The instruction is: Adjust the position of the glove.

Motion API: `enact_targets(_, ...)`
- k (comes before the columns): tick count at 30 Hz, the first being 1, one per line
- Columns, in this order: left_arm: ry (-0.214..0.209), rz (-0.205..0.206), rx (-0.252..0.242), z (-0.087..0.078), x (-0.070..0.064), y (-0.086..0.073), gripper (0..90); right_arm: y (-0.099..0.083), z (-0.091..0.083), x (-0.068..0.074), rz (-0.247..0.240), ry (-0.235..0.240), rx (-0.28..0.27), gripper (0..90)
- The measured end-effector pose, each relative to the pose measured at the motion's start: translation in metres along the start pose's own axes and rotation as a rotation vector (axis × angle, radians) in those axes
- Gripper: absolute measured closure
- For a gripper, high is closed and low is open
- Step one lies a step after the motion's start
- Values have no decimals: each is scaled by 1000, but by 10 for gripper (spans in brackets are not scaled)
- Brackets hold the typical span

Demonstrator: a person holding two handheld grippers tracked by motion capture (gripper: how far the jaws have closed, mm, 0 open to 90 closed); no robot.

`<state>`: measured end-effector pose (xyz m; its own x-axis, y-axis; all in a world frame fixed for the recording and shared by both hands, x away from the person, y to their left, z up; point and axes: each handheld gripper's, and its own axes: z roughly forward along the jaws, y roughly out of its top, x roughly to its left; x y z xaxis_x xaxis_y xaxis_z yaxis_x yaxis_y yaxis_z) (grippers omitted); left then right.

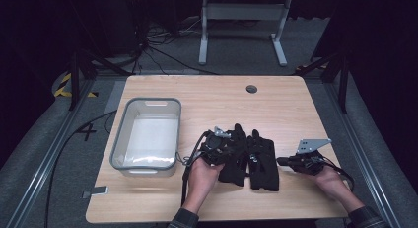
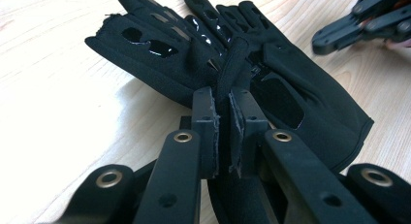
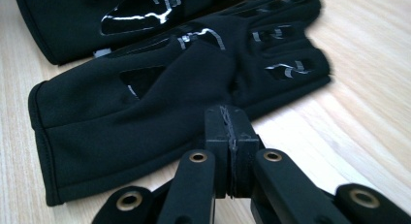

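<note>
Two black gloves lie side by side, fingers pointing away, on the wooden table (image 1: 212, 97). My left gripper (image 1: 229, 151) sits over the left glove (image 1: 235, 164). In the left gripper view, the left gripper (image 2: 224, 100) is shut on a raised fold of black glove (image 2: 232, 64) fabric, and the other glove (image 2: 305, 93) lies beside it. My right gripper (image 1: 279, 161) rests just right of the right glove (image 1: 264, 166). In the right gripper view, the right gripper (image 3: 231, 118) has its jaws pressed together on nothing, a short way from the glove (image 3: 145, 107).
A grey plastic bin (image 1: 148, 100) stands at the table's left and looks empty. A round cable hole (image 1: 252, 89) is near the far edge. Cables trail from the left gripper off the table's front. Bare wood lies beyond the gloves and to the right.
</note>
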<state>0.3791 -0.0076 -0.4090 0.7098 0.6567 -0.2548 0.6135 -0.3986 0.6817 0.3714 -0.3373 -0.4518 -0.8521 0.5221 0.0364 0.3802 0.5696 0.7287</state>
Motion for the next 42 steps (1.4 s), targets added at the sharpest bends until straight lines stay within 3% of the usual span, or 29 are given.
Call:
enact_targets(3, -4, 2, 2, 2, -1, 1, 823, 2, 7, 2, -20, 2, 22, 896)
enact_targets(15, -56, 17, -22, 9, -12, 16, 821, 4, 13, 1, -27, 13, 21, 898)
enact_targets(22, -106, 38, -37, 21, -23, 32, 824, 4, 14, 2, -38, 15, 17, 898)
enact_targets(33, -133, 58, -28, 41, -36, 42, 823, 11, 20, 4, -68, 23, 29, 898)
enact_targets(37, -144, 57, -27, 48, -38, 44, 811, 11, 20, 4, -66, 21, 31, 896)
enact_targets(42, -168, 44, -61, 52, -41, 46, 761, 9, 9, 0, -37, 8, 21, 863)
